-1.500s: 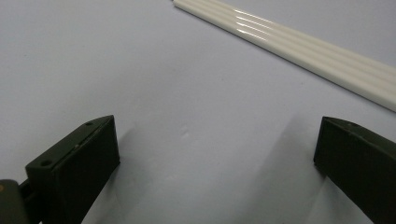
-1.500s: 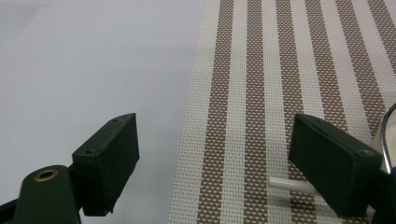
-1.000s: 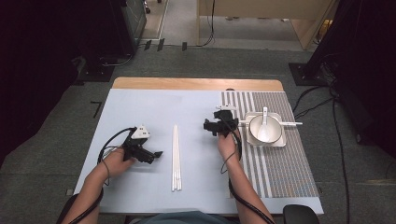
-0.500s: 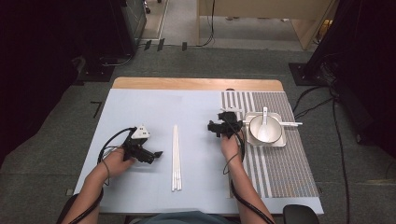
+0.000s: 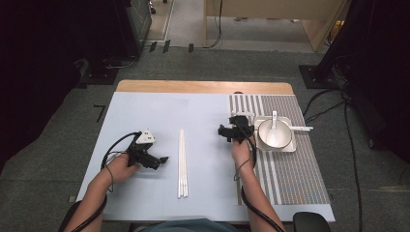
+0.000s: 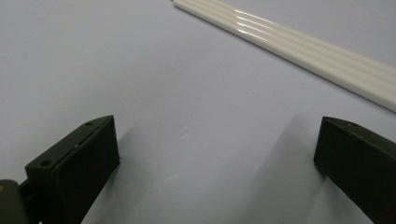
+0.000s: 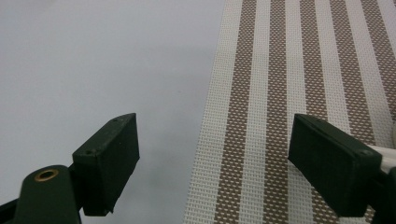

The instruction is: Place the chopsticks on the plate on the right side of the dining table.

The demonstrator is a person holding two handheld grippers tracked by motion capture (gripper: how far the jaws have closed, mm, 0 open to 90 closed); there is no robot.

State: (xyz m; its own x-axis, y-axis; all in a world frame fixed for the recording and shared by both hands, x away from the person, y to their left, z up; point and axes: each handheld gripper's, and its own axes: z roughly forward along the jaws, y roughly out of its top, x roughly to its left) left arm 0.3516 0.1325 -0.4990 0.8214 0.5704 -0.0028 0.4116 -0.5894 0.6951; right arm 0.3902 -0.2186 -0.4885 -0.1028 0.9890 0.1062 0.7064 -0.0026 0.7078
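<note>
Chopsticks (image 5: 182, 163) at centre of the high view, on the pale blue table cover (image 5: 159, 111), long axis running from top toward bottom of the frame. In the left gripper view, same chopsticks (image 6: 299, 46) crossing the upper right, ahead and to the right of the widely parted jaws, nothing between them. Left gripper (image 5: 161, 160) just left of the pair, pointing at it, clearly nearer. Right gripper (image 5: 223, 131) right of centre, jaws wide apart and empty, straddling the edge of the striped mat (image 7: 299, 70), close beside the tray (image 5: 289, 148) with bowl (image 5: 275, 134) and spoon (image 5: 273, 122). Against the earlier frames: right gripper shifted slightly right toward the bowl; left gripper and chopsticks unchanged.
</note>
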